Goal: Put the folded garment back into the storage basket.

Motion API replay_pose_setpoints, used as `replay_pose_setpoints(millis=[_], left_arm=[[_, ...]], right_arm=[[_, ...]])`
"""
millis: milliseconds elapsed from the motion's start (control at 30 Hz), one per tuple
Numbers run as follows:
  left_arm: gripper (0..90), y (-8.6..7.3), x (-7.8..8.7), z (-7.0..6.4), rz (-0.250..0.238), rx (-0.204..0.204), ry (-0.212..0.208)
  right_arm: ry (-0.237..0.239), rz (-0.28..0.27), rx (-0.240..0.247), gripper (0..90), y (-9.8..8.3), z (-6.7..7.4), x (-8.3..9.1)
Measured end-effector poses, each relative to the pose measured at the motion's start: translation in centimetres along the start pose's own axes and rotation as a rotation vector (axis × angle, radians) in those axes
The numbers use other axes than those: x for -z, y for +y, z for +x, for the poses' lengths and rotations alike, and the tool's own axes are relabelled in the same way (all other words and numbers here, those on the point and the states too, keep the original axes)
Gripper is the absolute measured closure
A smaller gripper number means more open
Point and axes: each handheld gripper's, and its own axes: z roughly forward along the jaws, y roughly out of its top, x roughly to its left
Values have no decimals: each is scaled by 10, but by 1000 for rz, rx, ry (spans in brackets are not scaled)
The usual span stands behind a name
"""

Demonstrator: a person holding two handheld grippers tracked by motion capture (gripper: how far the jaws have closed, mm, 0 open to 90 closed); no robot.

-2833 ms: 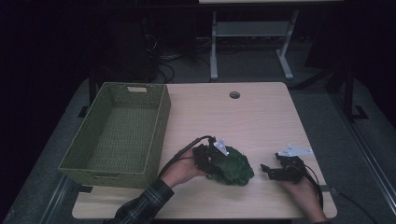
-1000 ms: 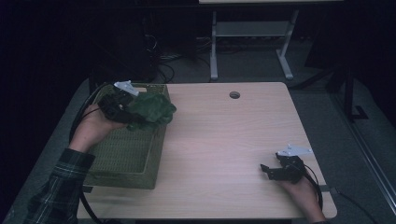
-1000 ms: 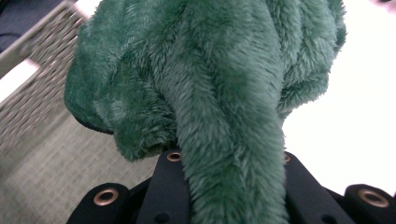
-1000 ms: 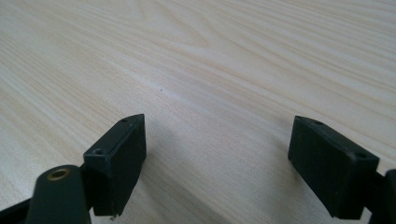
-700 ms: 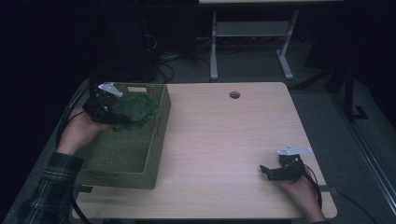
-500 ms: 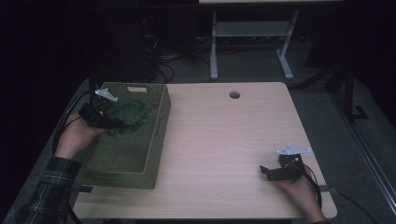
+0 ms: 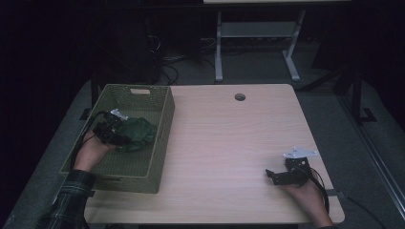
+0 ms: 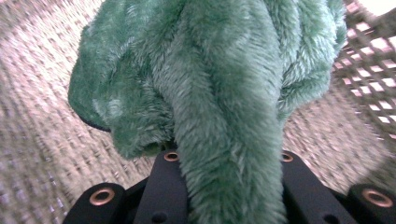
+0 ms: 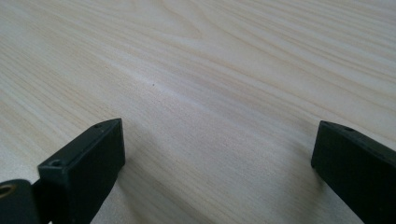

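Note:
A green plush toy (image 7: 137, 134) hangs low inside the green woven basket (image 7: 157, 138) at the table's left. My left gripper (image 7: 116, 133) is shut on the toy, and in the left gripper view its fur (image 8: 219, 93) drapes over both jaws above the basket's woven floor (image 8: 37, 93). My right gripper (image 7: 278, 174) rests on the table (image 7: 229, 138) near the front right corner. The right gripper view has its two black jaws wide apart, open (image 9: 219, 158), with bare wood between them.
The basket fills the table's left side. A round cable hole (image 7: 239, 97) sits near the table's far edge. A white desk frame (image 7: 255, 33) stands on the floor beyond the table. Cables trail from both grippers.
My left gripper carried the green plush toy from the table's front middle up over the basket rim and down inside it. The right gripper has stayed in place.

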Motion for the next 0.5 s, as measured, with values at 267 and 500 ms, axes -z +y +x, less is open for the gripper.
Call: replay_pose_setpoints(millis=[267,500], left_arm=[[749,-6,-25,-3,32,4,-38],[666,-7,-24,-1,22,27,-56]], right_arm=[[1,0,0,27,0,0,0],[0,1,1,28,0,0,0]])
